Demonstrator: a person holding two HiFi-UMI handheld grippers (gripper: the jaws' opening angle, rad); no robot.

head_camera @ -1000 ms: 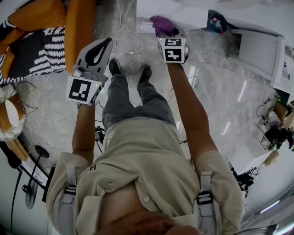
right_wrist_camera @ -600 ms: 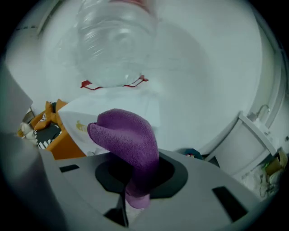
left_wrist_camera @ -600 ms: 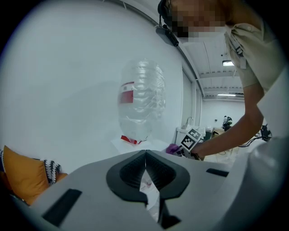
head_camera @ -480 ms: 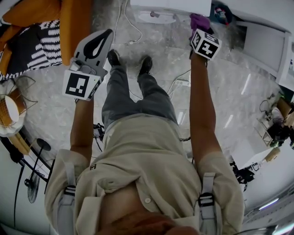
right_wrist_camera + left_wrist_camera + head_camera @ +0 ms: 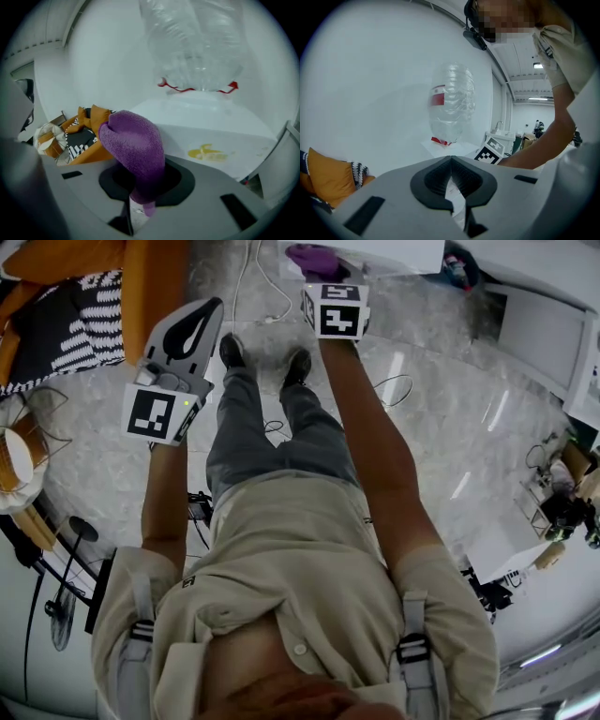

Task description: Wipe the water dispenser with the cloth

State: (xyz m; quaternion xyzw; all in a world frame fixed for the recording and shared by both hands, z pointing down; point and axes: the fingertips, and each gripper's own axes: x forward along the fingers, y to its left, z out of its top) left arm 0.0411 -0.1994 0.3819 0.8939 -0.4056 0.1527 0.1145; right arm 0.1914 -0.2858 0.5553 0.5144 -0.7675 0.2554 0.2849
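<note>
The white water dispenser (image 5: pixel 375 251) stands at the top of the head view, in front of the person's feet. Its clear upturned bottle (image 5: pixel 197 42) rises over the white top panel (image 5: pixel 211 124), which bears a yellow stain (image 5: pixel 209 152). My right gripper (image 5: pixel 140 187) is shut on a purple cloth (image 5: pixel 133 143), and the cloth (image 5: pixel 314 259) sits at the dispenser's top front edge. My left gripper (image 5: pixel 214 307) hangs off to the left, away from the dispenser, jaws shut on nothing. The bottle (image 5: pixel 451 103) and the right gripper's marker cube (image 5: pixel 492 149) show in the left gripper view.
An orange sofa (image 5: pixel 159 287) with a black-and-white striped cushion (image 5: pixel 66 324) lies at the left. Cables (image 5: pixel 258 287) trail over the marble floor near the feet. A white cabinet (image 5: pixel 534 334) stands at the right. A round fan (image 5: pixel 14 465) sits at the far left.
The right gripper swung right with the cloth along the dispenser's front, then came back left to the middle. The left gripper has hardly moved.
</note>
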